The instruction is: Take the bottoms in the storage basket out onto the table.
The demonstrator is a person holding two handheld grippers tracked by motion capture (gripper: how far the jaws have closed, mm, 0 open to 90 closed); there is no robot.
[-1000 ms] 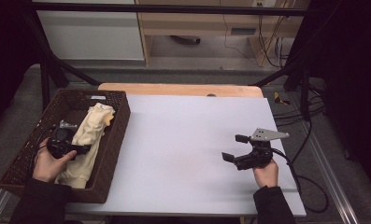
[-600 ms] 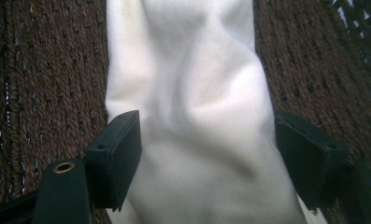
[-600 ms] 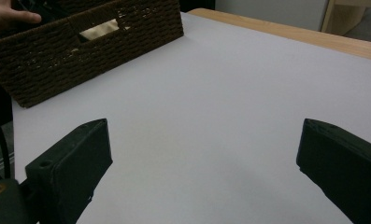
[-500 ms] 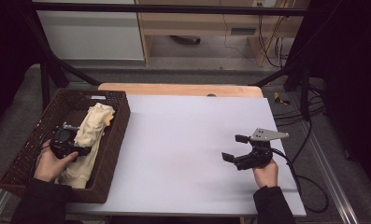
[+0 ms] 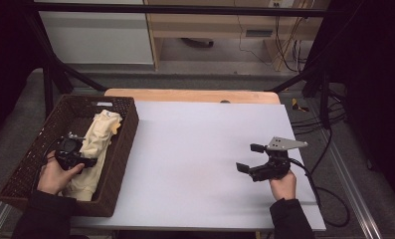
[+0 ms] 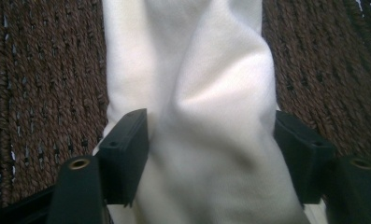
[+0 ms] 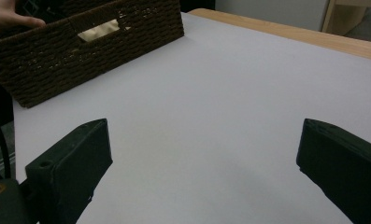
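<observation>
From the high view we see the left gripper (image 5: 80, 157) down inside the wicker basket (image 5: 123, 149), which sits at the left edge of the worktop (image 5: 195, 149), and a cream cloth (image 5: 98, 142) lies lengthwise along the basket's right-hand wall. What we can't judge from up there, the left gripper view gives us: the cloth (image 6: 206, 116) is bunched up between the two black jaws, which stand spread on either side of the fold and touch it on both flanks without squeezing it flat. We've got brown weave on both sides of the fabric.

Over to the right gripper view: its jaws are wide apart over bare white surface (image 7: 211, 116), and we see the basket's (image 7: 94, 51) end wall with its handle slot farther off.

The left hand (image 5: 55, 177) wraps the gripper from behind, forearm coming in over the basket's near corner. The right hand (image 5: 283, 185) holds the right gripper (image 5: 249, 158) low near the worktop's right edge, pointing left.

The worktop is white with a wooden strip along its far edge; beyond it we see grey floor, cables and pale cabinets.
</observation>
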